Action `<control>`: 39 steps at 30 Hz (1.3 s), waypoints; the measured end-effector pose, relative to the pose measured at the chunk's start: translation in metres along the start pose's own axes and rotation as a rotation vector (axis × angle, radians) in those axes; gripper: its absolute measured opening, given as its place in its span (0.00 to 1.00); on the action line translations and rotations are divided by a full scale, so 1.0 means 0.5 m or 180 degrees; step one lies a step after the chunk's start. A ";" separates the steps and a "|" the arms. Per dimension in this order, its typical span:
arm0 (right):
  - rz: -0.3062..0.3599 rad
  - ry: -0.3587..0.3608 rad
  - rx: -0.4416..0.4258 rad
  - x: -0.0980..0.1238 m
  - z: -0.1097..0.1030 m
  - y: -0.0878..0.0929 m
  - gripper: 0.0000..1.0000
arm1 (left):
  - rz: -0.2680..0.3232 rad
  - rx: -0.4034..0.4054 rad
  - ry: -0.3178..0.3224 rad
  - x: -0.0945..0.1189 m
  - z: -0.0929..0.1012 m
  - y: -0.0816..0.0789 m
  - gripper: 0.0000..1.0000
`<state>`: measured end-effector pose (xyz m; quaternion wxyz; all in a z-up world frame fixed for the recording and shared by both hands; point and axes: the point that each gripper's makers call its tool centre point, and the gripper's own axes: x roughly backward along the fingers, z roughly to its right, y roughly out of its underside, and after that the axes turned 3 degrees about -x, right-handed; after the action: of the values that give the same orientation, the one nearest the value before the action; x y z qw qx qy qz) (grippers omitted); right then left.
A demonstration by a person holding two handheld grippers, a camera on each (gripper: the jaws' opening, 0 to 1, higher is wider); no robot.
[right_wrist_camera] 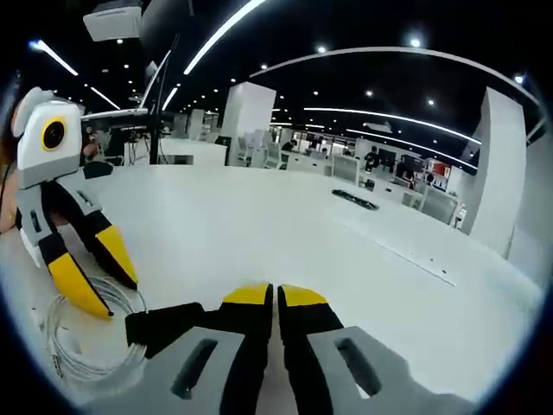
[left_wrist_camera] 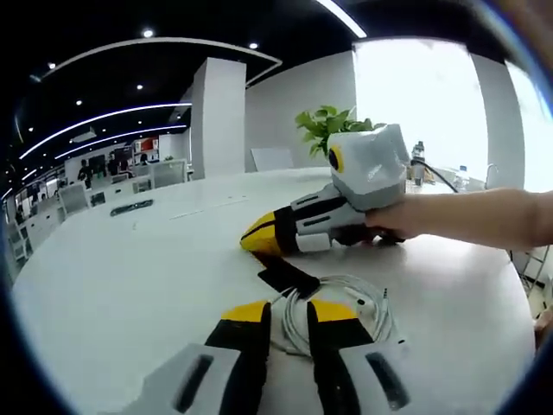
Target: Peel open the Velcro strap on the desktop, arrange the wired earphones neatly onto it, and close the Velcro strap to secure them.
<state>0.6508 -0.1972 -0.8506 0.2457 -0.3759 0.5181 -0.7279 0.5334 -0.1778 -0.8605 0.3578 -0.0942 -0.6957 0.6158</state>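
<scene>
The coiled wired earphones (left_wrist_camera: pixel 337 316) lie on the white worktop (left_wrist_camera: pixel 130 268), towards the edge nearest the person, with the black Velcro strap (left_wrist_camera: pixel 288 277) touching the coil's far side. In the left gripper view the left claw (left_wrist_camera: pixel 289 313) stands spread over the coil, gripping nothing that I can tell. In the right gripper view the right claw (right_wrist_camera: pixel 276 296) is pressed together and seems to pinch the strap's end (right_wrist_camera: pixel 164 327). The step looks like peeling the strap open: keep the left tips pinning the coil or the strap's base, and draw the right claw away low and steadily, so the cable does not drag along
</scene>
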 end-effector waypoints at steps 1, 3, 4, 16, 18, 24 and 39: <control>-0.0016 0.0047 -0.0108 0.003 0.005 0.002 0.10 | 0.0010 0.0004 0.0005 0.000 0.001 0.000 0.21; -0.0043 0.0047 -0.0141 0.011 0.007 0.005 0.11 | 0.0017 0.0019 0.0010 -0.001 0.002 0.001 0.21; -0.0043 0.0028 -0.0113 0.016 0.005 0.005 0.11 | 0.0018 0.0021 0.0012 -0.001 0.001 0.000 0.21; 0.0410 -0.0487 0.0166 0.083 -0.063 -0.041 0.15 | -0.0001 -0.0025 -0.0002 -0.002 0.002 0.002 0.21; 0.0406 -0.0564 0.0136 0.086 -0.070 -0.038 0.15 | 0.0001 -0.0025 -0.0003 -0.002 0.000 0.002 0.21; 0.0356 -0.0752 -0.0016 0.087 -0.093 -0.021 0.14 | 0.0003 -0.0028 -0.0007 -0.002 -0.002 0.002 0.21; 0.0252 -0.0867 0.0341 0.071 -0.108 -0.005 0.14 | 0.0008 -0.0043 -0.0012 -0.002 -0.008 0.002 0.21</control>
<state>0.5864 -0.1920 -0.8473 0.3619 -0.4368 0.4548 -0.6865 0.5363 -0.1753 -0.8617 0.3550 -0.0963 -0.7003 0.6117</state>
